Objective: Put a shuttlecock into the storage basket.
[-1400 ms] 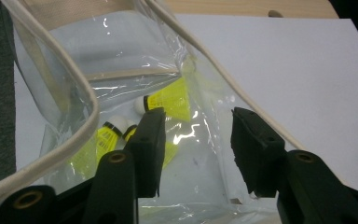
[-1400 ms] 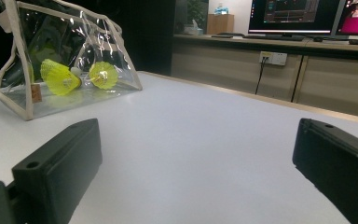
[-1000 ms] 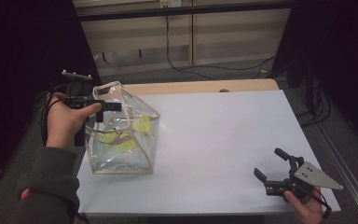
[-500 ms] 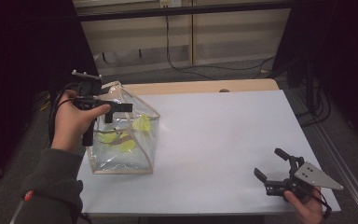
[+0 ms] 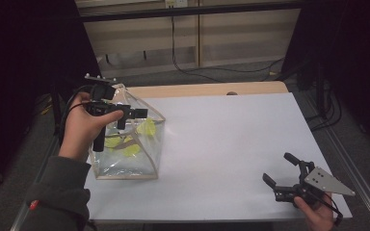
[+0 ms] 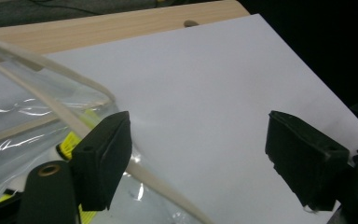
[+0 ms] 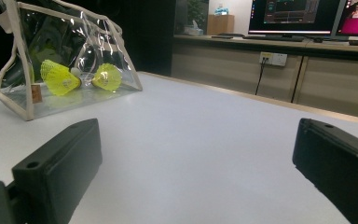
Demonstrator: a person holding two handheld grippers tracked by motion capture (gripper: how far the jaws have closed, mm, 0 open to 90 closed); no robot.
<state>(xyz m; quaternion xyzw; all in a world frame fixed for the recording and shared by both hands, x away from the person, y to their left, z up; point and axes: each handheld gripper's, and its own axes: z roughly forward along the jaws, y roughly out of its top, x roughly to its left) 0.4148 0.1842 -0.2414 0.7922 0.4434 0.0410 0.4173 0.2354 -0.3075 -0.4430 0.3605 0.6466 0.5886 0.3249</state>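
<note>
— The clear bag (image 5: 127, 144) is the marker here: nearest us, well off to its right at the table's (image 5: 231, 144) front edge, the right gripper (image 5: 282, 174) rests low in the hand, jaws spread wide, nothing between them.

— And the bag itself?

— It stands on the table's left side with yellow shuttlecocks (image 7: 81, 77) inside. The left gripper (image 5: 134, 113) hovers right over its top, jaws wide too, holding nothing; one jaw sits just by the cream trim (image 6: 70, 116).

— It was lower a moment ago, wasn't it?

— Yes, it has lifted and tipped a little above the bag's top since then, while the right one hasn't stirred. I'd say the left is lining up on the bag's opening or strap. Beyond the bag, only cabinets (image 5: 197, 33) and cables.
</note>
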